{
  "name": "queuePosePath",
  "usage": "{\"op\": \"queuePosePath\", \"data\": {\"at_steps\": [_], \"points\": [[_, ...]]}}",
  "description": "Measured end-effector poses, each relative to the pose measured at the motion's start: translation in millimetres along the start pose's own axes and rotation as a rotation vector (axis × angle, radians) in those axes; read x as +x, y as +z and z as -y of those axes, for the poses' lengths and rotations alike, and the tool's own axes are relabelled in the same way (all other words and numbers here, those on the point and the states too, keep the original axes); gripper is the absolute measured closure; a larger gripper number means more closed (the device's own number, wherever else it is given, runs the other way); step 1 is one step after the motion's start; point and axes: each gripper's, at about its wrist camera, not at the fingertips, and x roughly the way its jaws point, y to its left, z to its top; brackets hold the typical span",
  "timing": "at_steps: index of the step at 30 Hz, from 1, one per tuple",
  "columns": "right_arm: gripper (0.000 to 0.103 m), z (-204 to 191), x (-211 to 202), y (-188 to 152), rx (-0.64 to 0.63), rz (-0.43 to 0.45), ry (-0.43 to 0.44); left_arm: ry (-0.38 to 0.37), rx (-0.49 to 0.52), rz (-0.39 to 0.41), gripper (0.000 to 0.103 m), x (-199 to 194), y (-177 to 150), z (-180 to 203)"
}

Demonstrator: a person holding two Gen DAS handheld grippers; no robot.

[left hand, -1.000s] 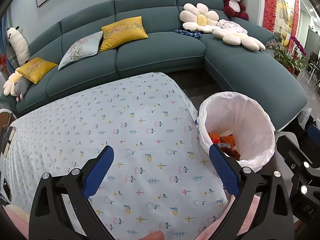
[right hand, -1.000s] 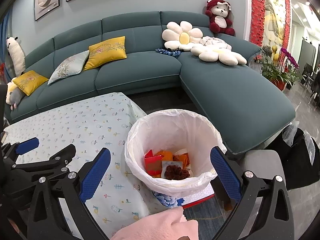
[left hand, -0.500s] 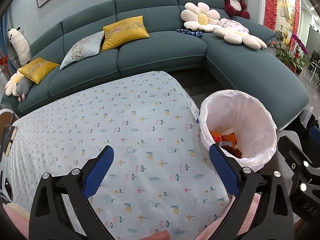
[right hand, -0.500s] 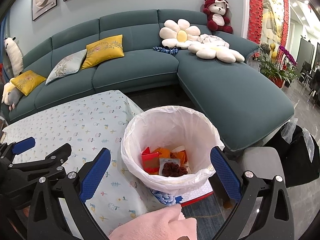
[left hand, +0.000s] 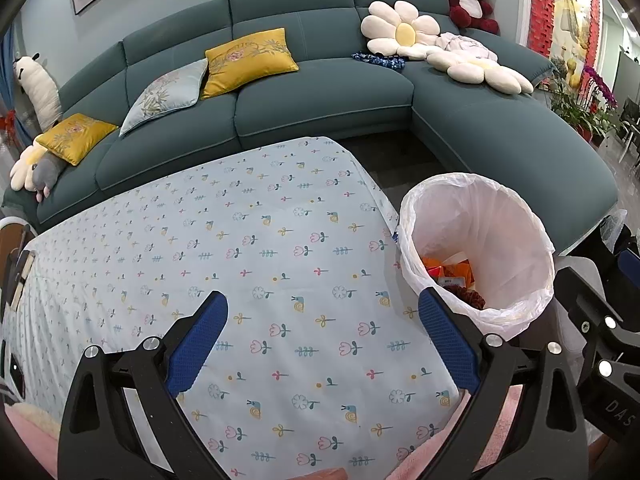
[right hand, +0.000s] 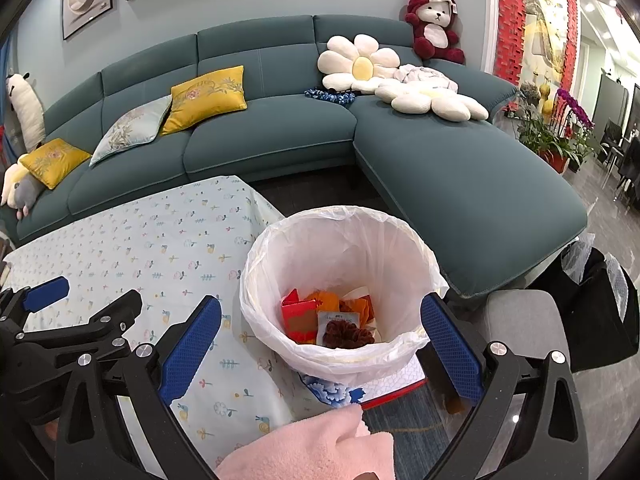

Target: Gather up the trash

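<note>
Sofa: a teal sectional ran along the far wall and turned down your right side, carrying yellow cushions, two flower pillows and a red plush bear.
Table: the tablecloth, pale with small flowers and snails, showed nothing lying on it in either view.
Bin: the trash bin, lined with a white bag, stood just beside the table's right edge, between the table and the sofa's chaise.
Trash: orange and red wrappers and a dark brown clump lay at the bottom of the bin.
Left gripper: your left gripper hung over the near part of the table, its blue pads spread wide with nothing between them.
Right gripper: your right gripper sat above the bin's near rim, jaws wide apart and empty.
Sleeve: a pink fleece sleeve showed at the bottom of the right wrist view.
</note>
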Motion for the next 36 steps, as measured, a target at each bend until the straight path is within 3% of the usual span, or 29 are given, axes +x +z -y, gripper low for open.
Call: {"op": "queuePosePath", "data": {"at_steps": [36], "points": [[0.007,5.0,8.0,-8.3,0.005,-0.026,-0.008,0.021,0.003,-0.022,0.012,6.8,-6.2,0.4]]}}
